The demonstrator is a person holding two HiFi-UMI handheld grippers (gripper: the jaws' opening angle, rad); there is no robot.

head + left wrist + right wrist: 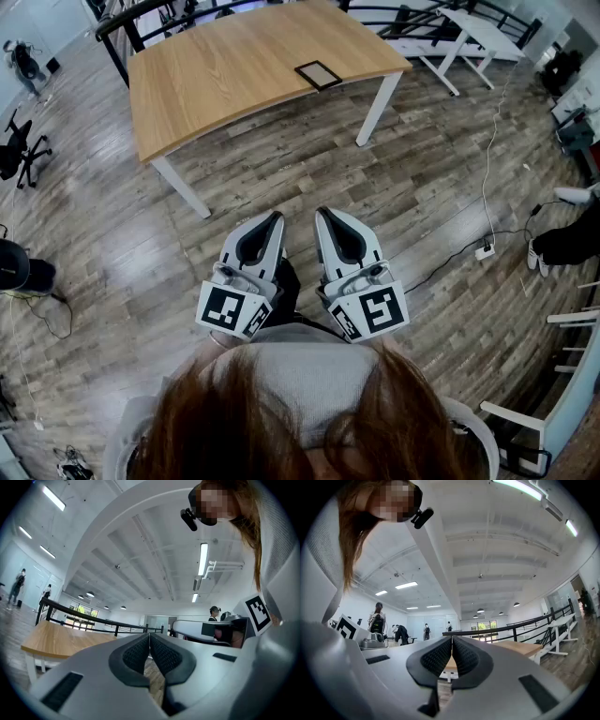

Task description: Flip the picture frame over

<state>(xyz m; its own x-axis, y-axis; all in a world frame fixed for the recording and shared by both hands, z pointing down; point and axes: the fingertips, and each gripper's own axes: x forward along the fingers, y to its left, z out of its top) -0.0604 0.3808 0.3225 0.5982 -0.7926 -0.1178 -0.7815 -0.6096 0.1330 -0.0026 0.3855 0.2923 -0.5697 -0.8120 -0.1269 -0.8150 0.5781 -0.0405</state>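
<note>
My left gripper [274,219] and right gripper [324,214] are both closed on nothing, well short of the wooden table [216,75]. The picture frame [318,74] lies flat by its near edge, toward the right. Prying under it carelessly could push it off.

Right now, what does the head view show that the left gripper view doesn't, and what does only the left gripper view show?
Only the head view: the picture frame lying on the table near its edge, well ahead of the left gripper and right gripper, held side by side. Only the left gripper view: the left gripper's jaws shut on nothing, and ceiling lights. Both: the wooden table and the right gripper's marker cube.
</note>
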